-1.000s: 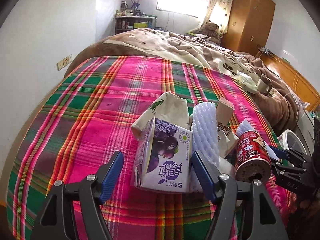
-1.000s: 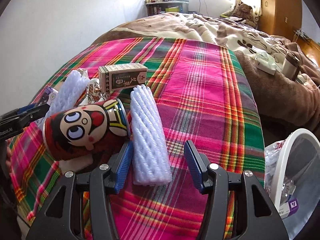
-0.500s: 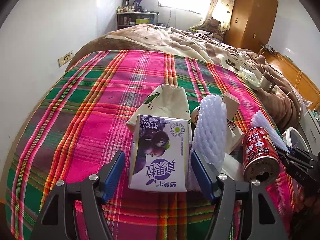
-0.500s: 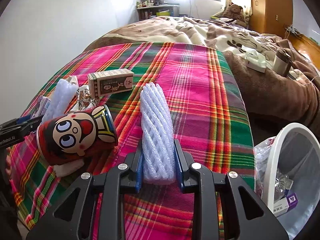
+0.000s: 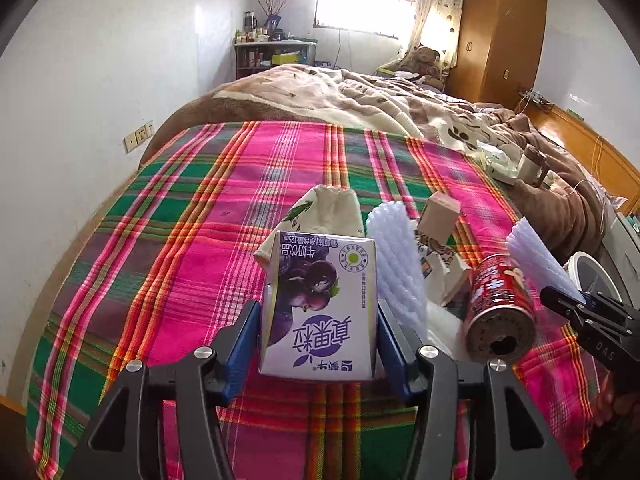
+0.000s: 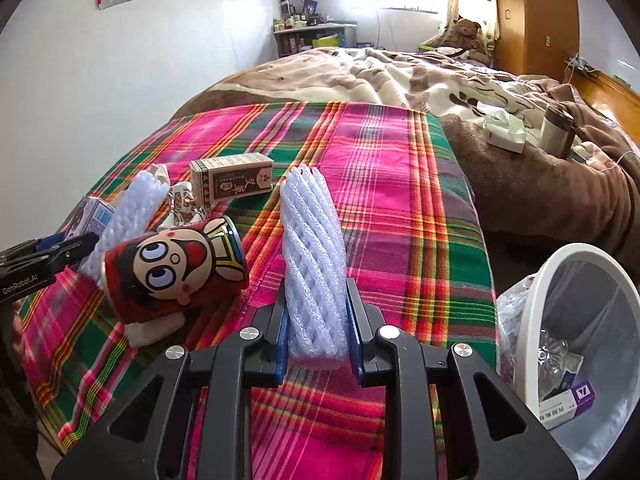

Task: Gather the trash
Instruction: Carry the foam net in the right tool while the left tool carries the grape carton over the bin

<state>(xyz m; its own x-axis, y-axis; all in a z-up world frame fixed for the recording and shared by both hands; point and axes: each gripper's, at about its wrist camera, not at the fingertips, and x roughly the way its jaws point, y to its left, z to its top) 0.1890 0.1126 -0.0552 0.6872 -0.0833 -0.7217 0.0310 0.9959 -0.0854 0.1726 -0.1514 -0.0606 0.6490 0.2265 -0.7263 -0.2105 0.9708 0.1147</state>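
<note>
My left gripper (image 5: 318,338) is closing around the purple milk carton (image 5: 320,304); both blue pads (image 5: 240,340) sit against the carton's side walls, so I read this as a grip on the carton. The carton lies near the bed's front edge, on the plaid blanket (image 5: 192,216), print upside down in the left wrist view.

My right gripper (image 6: 316,334) is also closing — its pads (image 6: 282,340) press both flanks of the white foam net sleeve (image 6: 312,252), which is visibly squeezed at its near end. The sleeve runs lengthwise away from the camera, close to the blanket's front edge and nearer the bed's right side.

Remaining items, as laid out on the blanket:
- A red cartoon can (image 6: 176,268) lies on its side just left of the held sleeve, apart from it, its open end toward the front edge.
- A second foam sleeve (image 6: 128,216) lies behind the can, touching it, just beside the purple carton.
- A brown cardboard box (image 6: 232,176) rests farther back, toward the blanket's middle.
- A cream paper bag (image 5: 320,216) lies directly behind the carton, touching it.

A white-rimmed bin (image 6: 532,312) with a clear liner stands off the bed's right front corner — it holds a purple-and-white box and some crumpled clear plastic.
</note>
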